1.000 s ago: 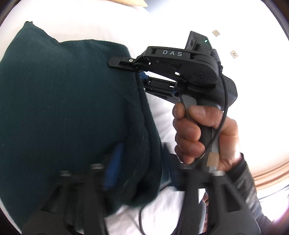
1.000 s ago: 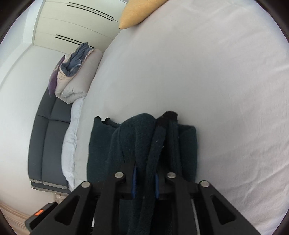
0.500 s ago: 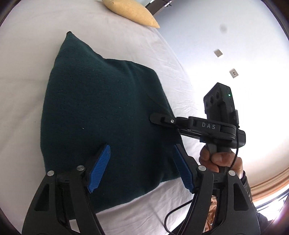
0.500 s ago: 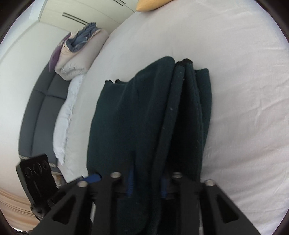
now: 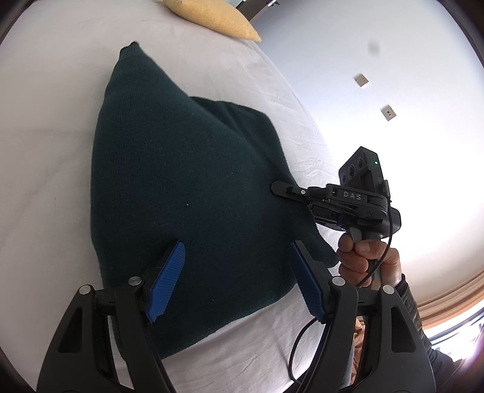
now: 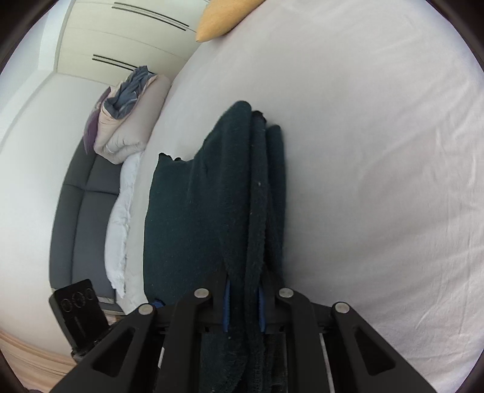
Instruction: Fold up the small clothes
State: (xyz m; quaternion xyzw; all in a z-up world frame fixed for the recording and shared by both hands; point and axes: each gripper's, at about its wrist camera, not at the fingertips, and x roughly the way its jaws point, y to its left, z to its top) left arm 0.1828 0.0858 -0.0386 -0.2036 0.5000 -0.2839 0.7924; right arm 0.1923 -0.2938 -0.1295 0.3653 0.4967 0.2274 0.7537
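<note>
Knit cloth fills most of what we see: a dark green garment [image 5: 187,193] lies folded on the white bed sheet [image 5: 45,151], with one pointed corner sticking up toward the yellow pillow [image 5: 211,18].

Our left tool [image 5: 239,278] hangs just above the near edge of the garment. Its two blue pads [image 5: 166,281] are spread wide and hold nothing.

Our right tool [image 5: 279,189] comes in from the right side, held in our right hand [image 5: 366,260]. Its black tip sits on the garment's right edge. From its own camera we see the right tool [image 6: 243,305] pressed tight on a thick fold of the green garment [image 6: 187,217] — the cloth bunches up between the blue pads [image 6: 226,305] and runs away from us in long ridges. The rest of the cloth lies flat on the sheet [image 6: 378,151] to the left of the pinched fold.

Past the bed's edge we see a grey sofa [image 6: 84,205] with a pile of folded bedding [image 6: 130,121] on it — and pale cupboard doors [image 6: 127,33] behind.
</note>
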